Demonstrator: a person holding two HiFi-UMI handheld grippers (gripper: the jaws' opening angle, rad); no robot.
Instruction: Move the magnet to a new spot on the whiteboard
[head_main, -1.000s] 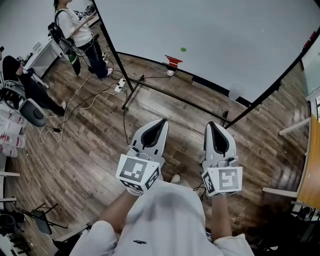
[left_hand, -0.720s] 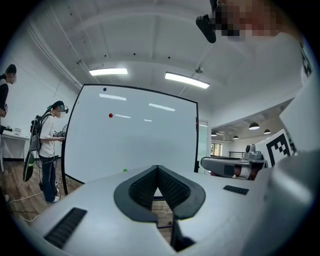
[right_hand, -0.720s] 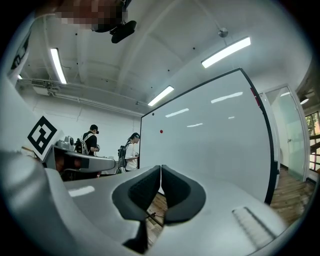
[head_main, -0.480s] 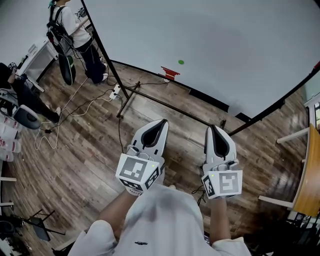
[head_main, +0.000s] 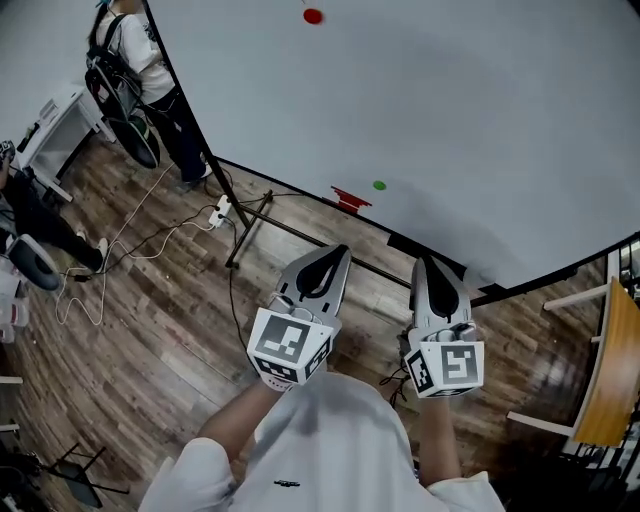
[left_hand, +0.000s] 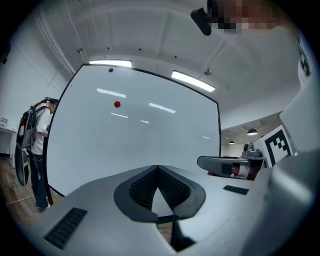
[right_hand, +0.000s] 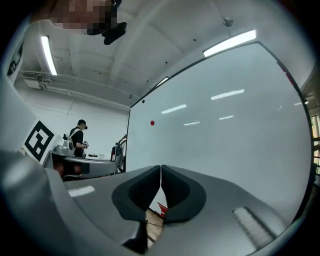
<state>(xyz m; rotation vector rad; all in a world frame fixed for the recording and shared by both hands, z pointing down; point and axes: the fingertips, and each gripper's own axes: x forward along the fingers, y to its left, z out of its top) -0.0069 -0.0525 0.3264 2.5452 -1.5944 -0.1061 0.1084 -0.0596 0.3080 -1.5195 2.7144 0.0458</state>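
- A small round red magnet (head_main: 313, 16) is seen stuck high on the large white whiteboard (head_main: 470, 90), at 12 o'clock in the head view. A smaller round green magnet (head_main: 379, 185) is seen low on the same board, close to its bottom edge. Which of the two is meant by the task cannot be told.
- Both magnets are shown only as small plain-coloured dots, well apart from each other and touched by nothing.
- The task is judged not yet begun: no magnet is held, so the reach, the grip, the pull-off and the re-placing are all left.
- A red object (head_main: 348, 198) is seen at 8 o'clock of the green magnet, at the board's lower edge. Its kind cannot be made out.
- The left gripper (head_main: 338, 252) is clenched, its dark pads met at the tips with nothing between them. It is pointed toward the board, with the green magnet at 1 o'clock of its tip and apart from it.
- The right gripper (head_main: 422, 262) is likewise closed and empty, held at 3 o'clock of the left one.
- A wood-plank floor (head_main: 150, 300) is seen below, and a person (head_main: 150, 60) stands at 10 o'clock, beside the board's left post.
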